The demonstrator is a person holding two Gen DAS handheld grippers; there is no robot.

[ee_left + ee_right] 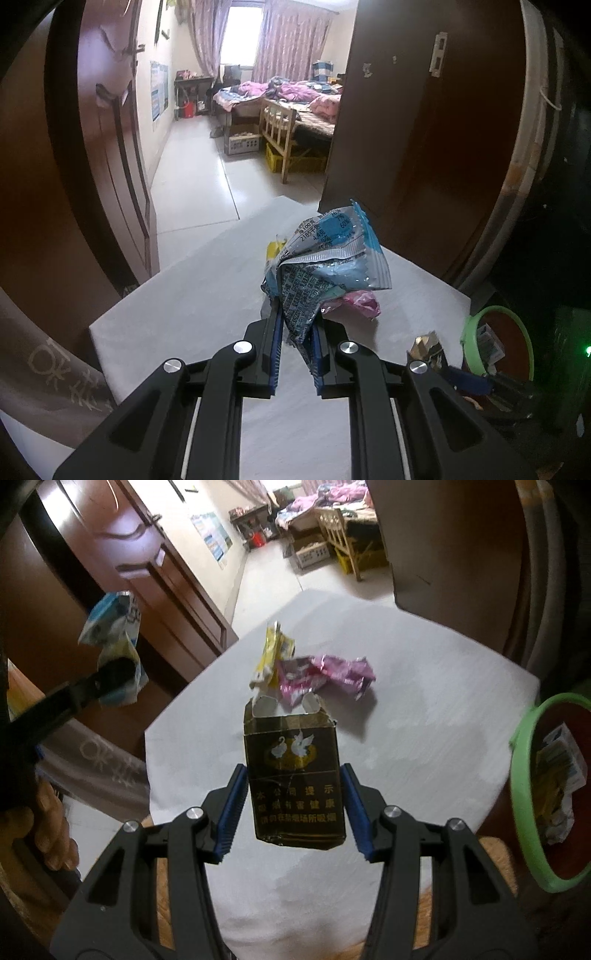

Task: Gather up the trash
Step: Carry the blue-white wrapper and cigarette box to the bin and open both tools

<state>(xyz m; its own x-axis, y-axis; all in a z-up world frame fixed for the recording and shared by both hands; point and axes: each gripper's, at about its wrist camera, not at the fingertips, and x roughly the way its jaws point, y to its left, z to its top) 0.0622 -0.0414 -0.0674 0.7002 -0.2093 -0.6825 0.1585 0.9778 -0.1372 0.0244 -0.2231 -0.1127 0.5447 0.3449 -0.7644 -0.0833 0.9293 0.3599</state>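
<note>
My left gripper (297, 325) is shut on a crumpled blue and silver snack wrapper (328, 258) and holds it above the white table (184, 314). The wrapper also shows in the right wrist view (114, 642) at the left. My right gripper (293, 779) is shut on a dark brown cigarette pack with swans (295, 775), held above the table (424, 738). A pink wrapper (325, 674) and a yellow wrapper (271, 653) lie on the table beyond the pack. The pink wrapper (360, 301) lies just past my left fingertips.
A bin with a green rim (532, 805) stands at the table's right edge with trash inside; it also shows in the left wrist view (498, 343). Brown doors (92, 166) flank a doorway to a bedroom with a bed (295, 107).
</note>
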